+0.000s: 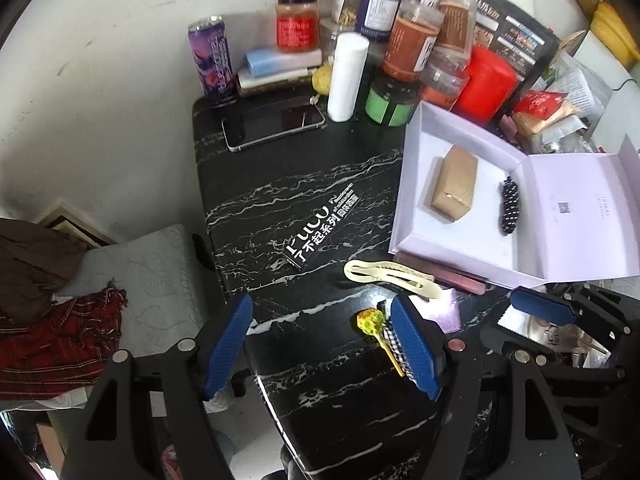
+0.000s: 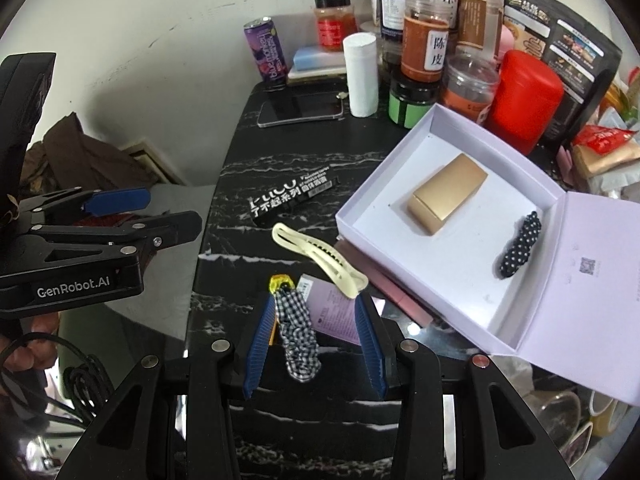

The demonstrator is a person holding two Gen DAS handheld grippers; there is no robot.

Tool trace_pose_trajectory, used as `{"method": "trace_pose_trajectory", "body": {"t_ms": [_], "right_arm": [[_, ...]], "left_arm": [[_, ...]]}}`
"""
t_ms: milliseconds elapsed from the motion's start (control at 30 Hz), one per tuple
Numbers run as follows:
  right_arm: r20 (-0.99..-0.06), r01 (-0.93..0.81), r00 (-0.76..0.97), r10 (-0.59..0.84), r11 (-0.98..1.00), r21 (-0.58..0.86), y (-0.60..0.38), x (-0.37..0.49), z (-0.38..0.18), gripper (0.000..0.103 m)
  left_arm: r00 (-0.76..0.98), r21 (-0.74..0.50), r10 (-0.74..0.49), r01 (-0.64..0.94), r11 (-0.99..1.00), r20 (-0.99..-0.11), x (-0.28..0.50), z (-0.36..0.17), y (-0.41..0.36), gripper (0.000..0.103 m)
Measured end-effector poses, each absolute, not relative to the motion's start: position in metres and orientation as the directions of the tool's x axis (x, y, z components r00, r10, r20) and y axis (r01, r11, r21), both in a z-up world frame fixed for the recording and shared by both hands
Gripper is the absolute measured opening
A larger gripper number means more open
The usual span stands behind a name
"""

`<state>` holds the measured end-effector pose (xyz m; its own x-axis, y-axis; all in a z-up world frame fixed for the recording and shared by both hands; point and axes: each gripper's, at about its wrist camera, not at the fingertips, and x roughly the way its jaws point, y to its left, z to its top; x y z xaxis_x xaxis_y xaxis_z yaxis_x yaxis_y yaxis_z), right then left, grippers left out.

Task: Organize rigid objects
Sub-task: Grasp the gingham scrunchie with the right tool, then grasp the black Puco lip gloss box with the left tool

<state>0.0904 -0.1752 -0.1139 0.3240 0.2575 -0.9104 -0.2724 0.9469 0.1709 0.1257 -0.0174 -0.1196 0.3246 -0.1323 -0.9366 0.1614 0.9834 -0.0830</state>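
An open lilac box (image 2: 384,176) on the black marble table (image 2: 240,152) holds a gold case (image 2: 446,200) and a polka-dot hair clip (image 2: 520,246). In front of it lie a cream hair clip (image 2: 320,260), a black lettered box (image 2: 294,200), a yellow lollipop (image 1: 370,320) and a checked fabric clip (image 2: 298,332). My right gripper (image 2: 315,344) is open, low over the table. The checked clip lies between its pads, untouched by either. My left gripper (image 1: 322,346) is open over bare table. The lollipop lies by its right finger, which half hides the checked clip.
Jars, a purple can (image 2: 266,54), a white cylinder (image 2: 360,80), a red canister (image 2: 528,100) and a phone (image 2: 300,110) crowd the table's far side. A purple card (image 2: 336,316) lies under the checked clip. Off the left edge is a cushioned seat (image 1: 160,272) with red cloth.
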Motion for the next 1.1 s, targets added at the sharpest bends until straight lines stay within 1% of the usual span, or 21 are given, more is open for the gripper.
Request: {"method": "trace_pose_trajectory", "body": {"t_ms": [167,433,533,600,667,767,833,900,933,967,1000,1100], "right_arm": [[-0.923,-0.267,0.283,0.261,0.946,0.185,-0.175,0.099,-0.136,0.041],[-0.939,-0.247,0.230,0.254,0.949,0.196,-0.177,0.113,-0.167,0.042],[-0.942,-0.236,0.218,0.254,0.951,0.202,-0.180,0.117,-0.175,0.046],[-0.943,-0.229,0.214,0.255,0.952,0.205,-0.183,0.119,-0.180,0.047],[-0.945,-0.221,0.209,0.251,0.954,0.205,-0.185,0.122,-0.186,0.051],[-0.948,-0.204,0.201,0.247,0.957,0.206,-0.188,0.125,-0.193,0.054],[-0.951,-0.190,0.190,0.243,0.960,0.208,-0.190,0.128,-0.200,0.058],[-0.953,-0.178,0.183,0.243,0.961,0.211,-0.191,0.130,-0.204,0.059],[-0.953,-0.173,0.181,0.243,0.962,0.212,-0.191,0.131,-0.206,0.062],[-0.953,-0.171,0.180,0.243,0.962,0.213,-0.192,0.131,-0.206,0.067],[-0.954,-0.168,0.177,0.243,0.962,0.214,-0.192,0.132,-0.208,0.069],[-0.954,-0.160,0.176,0.244,0.963,0.217,-0.194,0.133,-0.209,0.070]], "left_arm": [[0.302,-0.074,-0.114,0.140,0.987,-0.947,0.142,-0.142,-0.016,0.072],[0.281,-0.089,-0.127,0.145,0.985,-0.951,0.167,-0.172,-0.017,0.072],[0.277,-0.075,-0.118,0.161,0.984,-0.954,0.176,-0.184,-0.021,0.072],[0.268,-0.071,-0.114,0.164,0.984,-0.957,0.182,-0.192,-0.021,0.072],[0.257,-0.073,-0.112,0.156,0.985,-0.960,0.190,-0.202,-0.022,0.072],[0.252,-0.068,-0.106,0.155,0.986,-0.962,0.197,-0.212,-0.023,0.072],[0.247,-0.056,-0.098,0.170,0.984,-0.964,0.204,-0.220,-0.027,0.072],[0.244,-0.039,-0.086,0.188,0.981,-0.966,0.210,-0.227,-0.030,0.072],[0.243,-0.031,-0.079,0.194,0.980,-0.967,0.213,-0.231,-0.032,0.072],[0.241,-0.025,-0.074,0.199,0.980,-0.968,0.216,-0.234,-0.034,0.072],[0.238,-0.019,-0.069,0.205,0.979,-0.969,0.219,-0.238,-0.035,0.071],[0.256,-0.003,-0.062,0.225,0.974,-0.965,0.223,-0.240,-0.040,0.062]]}}
